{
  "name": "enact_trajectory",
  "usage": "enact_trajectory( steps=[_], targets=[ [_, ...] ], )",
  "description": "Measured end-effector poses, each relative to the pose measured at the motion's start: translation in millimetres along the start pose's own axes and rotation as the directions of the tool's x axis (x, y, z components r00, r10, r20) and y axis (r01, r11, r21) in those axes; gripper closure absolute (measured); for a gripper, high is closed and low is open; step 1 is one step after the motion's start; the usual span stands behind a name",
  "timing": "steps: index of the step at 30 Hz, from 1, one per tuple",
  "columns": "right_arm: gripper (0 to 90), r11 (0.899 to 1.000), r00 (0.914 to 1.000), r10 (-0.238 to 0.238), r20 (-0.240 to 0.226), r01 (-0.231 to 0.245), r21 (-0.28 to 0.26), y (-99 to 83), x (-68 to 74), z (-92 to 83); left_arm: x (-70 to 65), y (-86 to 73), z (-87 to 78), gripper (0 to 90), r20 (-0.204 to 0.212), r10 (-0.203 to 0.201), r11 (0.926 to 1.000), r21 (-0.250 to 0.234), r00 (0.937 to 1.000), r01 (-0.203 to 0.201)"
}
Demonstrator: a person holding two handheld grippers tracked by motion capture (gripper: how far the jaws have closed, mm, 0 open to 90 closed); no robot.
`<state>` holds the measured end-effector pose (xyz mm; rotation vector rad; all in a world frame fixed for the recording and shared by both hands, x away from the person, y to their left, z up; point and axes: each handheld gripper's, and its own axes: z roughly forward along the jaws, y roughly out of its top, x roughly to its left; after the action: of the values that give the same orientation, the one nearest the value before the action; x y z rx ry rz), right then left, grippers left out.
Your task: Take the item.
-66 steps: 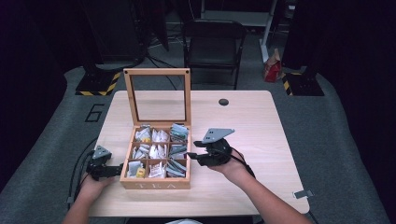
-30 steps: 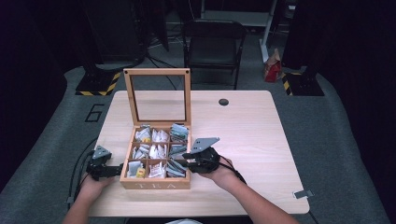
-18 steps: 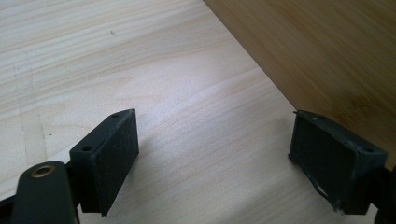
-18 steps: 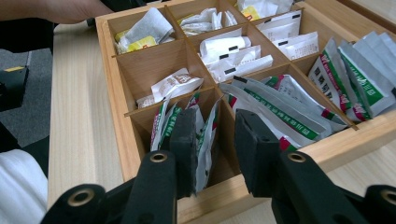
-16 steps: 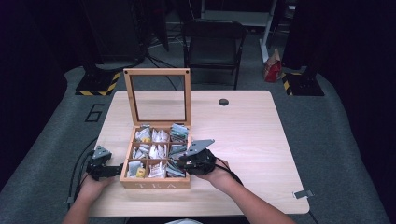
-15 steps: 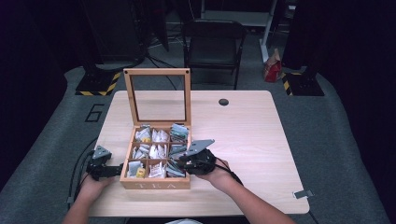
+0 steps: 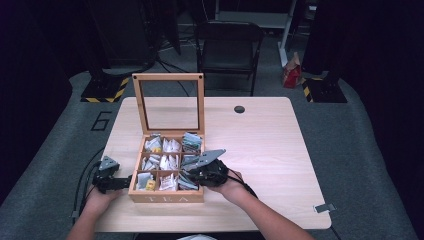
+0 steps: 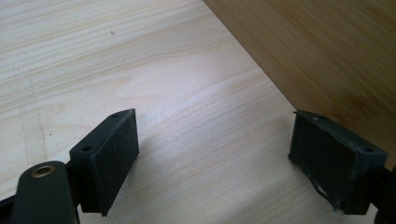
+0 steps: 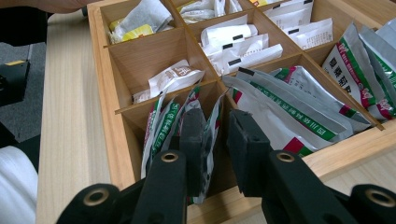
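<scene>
From the high view, a wooden tea box (image 7: 167,192) with its glass-paned lid (image 7: 169,102) standing upright sits on the pale table (image 7: 270,145); the right gripper (image 7: 192,176) reaches into the box's near right compartment, at about four o'clock of the box, while the left gripper (image 7: 125,181) rests at the box's nine o'clock, just beside its outer wall; a black chair (image 7: 227,47) stands beyond the table at twelve o'clock. In the left gripper view, the left gripper (image 8: 215,158) has its jaws spread wide over bare table (image 8: 140,70), nothing between them, the box wall (image 8: 327,56) rising at two o'clock. In the right gripper view, the right gripper (image 9: 215,144) has just been closing; a green-striped tea sachet (image 9: 205,135) stands on edge between its jaws in the nearest compartment, one pad against it, the other a little apart, so it is not yet pinched; silver sachets (image 9: 289,107) fill the neighbouring compartment at two o'clock, white ones (image 9: 238,44) lie at twelve.
</scene>
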<state>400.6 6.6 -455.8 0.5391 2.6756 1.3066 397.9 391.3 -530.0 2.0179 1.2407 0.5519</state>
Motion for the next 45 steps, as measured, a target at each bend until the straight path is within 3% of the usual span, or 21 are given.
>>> enact_trajectory(
  steps=[16, 27, 30, 34, 36, 37, 45],
  targets=[
    [83.4, 1.0, 0.9997, 0.016, -0.02, -0.016, 0.027, -1.3, -1.5, 8.7, 0.0, 0.0, 0.0, 15.2, 0.0, 0.0, 1.0, 0.0, 1.0, 0.0],
    [83.9, 0.999, 0.9994, 0.028, -0.022, -0.027, 0.04, -1.5, -1.5, 13.2, 0.1, 0.1, -0.2, 15.2, 0.001, 0.001, 1.0, 0.003, 1.0, -0.001],
    [85.0, 0.999, 0.9994, 0.026, -0.021, -0.025, 0.042, -0.8, -0.7, 15.5, 0.0, 0.0, 0.0, 15.2, 0.0, 0.0, 1.0, 0.0, 1.0, 0.0],
    [87.7, 0.999, 0.9996, -0.017, -0.021, 0.018, 0.048, -0.1, -0.9, 17.9, 0.1, 0.1, -0.2, 15.3, 0.001, 0.0, 1.0, 0.002, 1.0, 0.0],
    [88.8, 0.999, 0.9998, 0.003, -0.018, -0.002, 0.043, 0.2, 1.6, 18.5, 0.1, 0.1, -0.2, 15.2, 0.001, 0.0, 1.0, 0.003, 1.0, 0.0],
    [89.1, 0.999, 0.9995, -0.021, -0.022, 0.022, 0.047, 0.3, 0.3, 18.3, 0.1, 0.1, -0.2, 15.2, 0.001, 0.0, 1.0, 0.002, 1.0, 0.0],
    [89.6, 0.999, 0.9996, -0.022, -0.02, 0.022, 0.04, 1.4, 1.9, 15.4, 0.1, 0.1, -0.2, 15.2, 0.001, 0.0, 1.0, 0.002, 1.0, 0.0]
  ],
)
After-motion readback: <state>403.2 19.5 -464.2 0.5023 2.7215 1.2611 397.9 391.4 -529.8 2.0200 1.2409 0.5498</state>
